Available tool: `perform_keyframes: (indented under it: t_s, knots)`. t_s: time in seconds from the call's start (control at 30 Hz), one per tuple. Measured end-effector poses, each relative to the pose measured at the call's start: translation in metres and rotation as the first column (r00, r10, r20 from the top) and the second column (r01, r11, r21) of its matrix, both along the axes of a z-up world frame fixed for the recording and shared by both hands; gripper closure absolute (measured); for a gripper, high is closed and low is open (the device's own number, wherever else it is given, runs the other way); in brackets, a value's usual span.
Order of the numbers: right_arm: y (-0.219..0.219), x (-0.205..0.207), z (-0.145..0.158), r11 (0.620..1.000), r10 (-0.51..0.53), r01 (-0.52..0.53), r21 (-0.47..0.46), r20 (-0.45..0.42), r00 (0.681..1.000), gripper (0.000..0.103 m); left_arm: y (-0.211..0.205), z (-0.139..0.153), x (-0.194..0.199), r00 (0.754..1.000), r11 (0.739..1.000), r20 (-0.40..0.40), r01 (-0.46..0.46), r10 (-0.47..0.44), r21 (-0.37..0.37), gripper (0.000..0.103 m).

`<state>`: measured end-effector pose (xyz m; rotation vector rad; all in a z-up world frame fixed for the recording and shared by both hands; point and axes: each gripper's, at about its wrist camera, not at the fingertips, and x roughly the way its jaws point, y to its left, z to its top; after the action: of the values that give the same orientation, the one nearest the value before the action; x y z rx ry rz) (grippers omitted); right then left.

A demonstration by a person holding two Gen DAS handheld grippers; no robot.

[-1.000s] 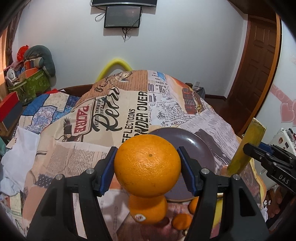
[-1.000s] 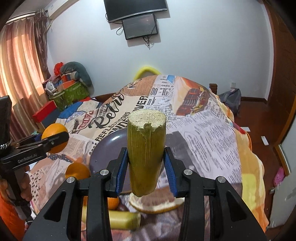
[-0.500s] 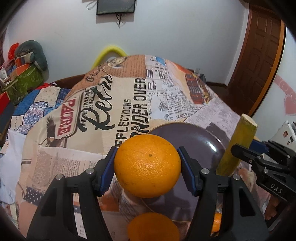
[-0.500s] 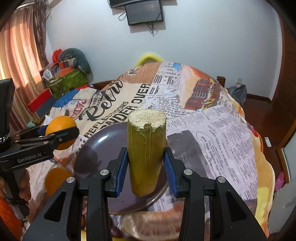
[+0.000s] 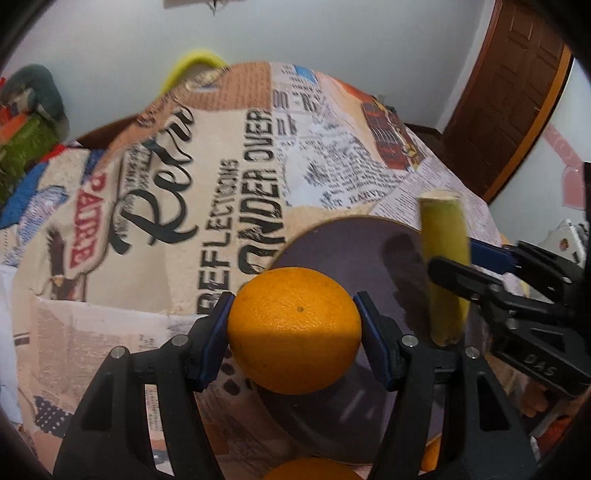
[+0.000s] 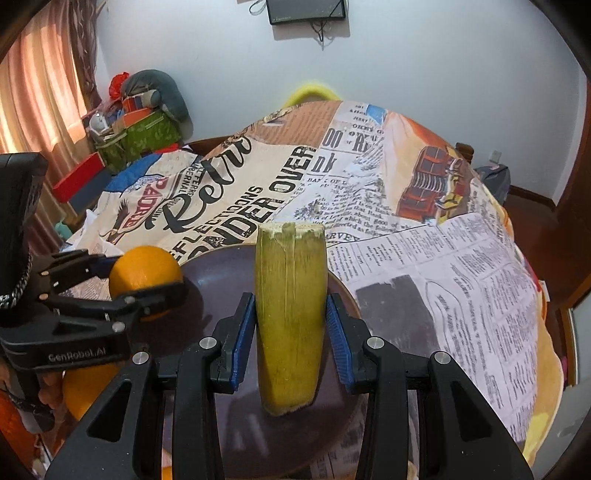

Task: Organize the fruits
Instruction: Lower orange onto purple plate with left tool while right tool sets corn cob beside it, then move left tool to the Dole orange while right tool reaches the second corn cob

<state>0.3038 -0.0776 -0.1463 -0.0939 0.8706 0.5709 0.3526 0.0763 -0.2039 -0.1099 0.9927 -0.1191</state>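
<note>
Fruits in view number four: three oranges and one cut green-yellow stalk. One orange (image 5: 294, 329) sits pinched between the blue pads of the left tool (image 5: 294, 332) at the lower centre of the left wrist view, held above the near edge of a single dark purple plate (image 5: 343, 251). A second orange (image 5: 314, 473) peeks in at the bottom edge of that view, mostly cut off. In the right wrist view a third orange (image 6: 79, 389) shows at the lower left, half hidden behind the left tool's black frame.

The stalk piece (image 6: 290, 317) stands upright at the centre of the right wrist view, clamped on both sides by the right tool (image 6: 290, 341), with the plate behind and beneath it. Whether its lower end touches the plate cannot be told.

The plate rests on a bed covered by one cloth printed like old newspaper (image 6: 443, 258). One dark screen (image 6: 306, 11) hangs on the white wall at the top of the frame.
</note>
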Motion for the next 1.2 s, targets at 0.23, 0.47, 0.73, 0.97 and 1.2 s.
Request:
perform_keyframes:
  t_s: [0.23,0.47,0.73,0.97,1.2]
  knots:
    - [0.01,0.007,-0.013,0.999,0.023,-0.025,-0.041,-0.057,0.998,0.067,-0.005,-0.007,0.006,0.998,1.0,-0.064,0.029,-0.028,0.011,0.039]
    - [0.01,0.009,-0.022,0.998,0.031,-0.036,-0.05,-0.105,0.994,0.067,-0.009,0.006,-0.002,1.0,0.998,-0.009,0.027,-0.027,0.048,0.032]
    - [0.004,-0.002,-0.008,0.999,0.025,-0.028,-0.037,-0.086,0.996,0.066,0.002,0.033,-0.025,0.998,0.999,0.062,-0.021,0.019,0.035,0.03]
    - [-0.007,-0.022,0.023,1.0,0.011,-0.011,0.0,-0.024,1.0,0.058,0.004,0.055,-0.054,0.993,0.997,0.111,-0.05,0.044,0.053,0.023]
    - [-0.015,-0.053,0.041,1.0,-0.005,0.005,0.008,0.034,0.999,0.044,0.001,0.06,-0.09,0.99,0.995,0.133,-0.065,0.055,0.072,0.015]
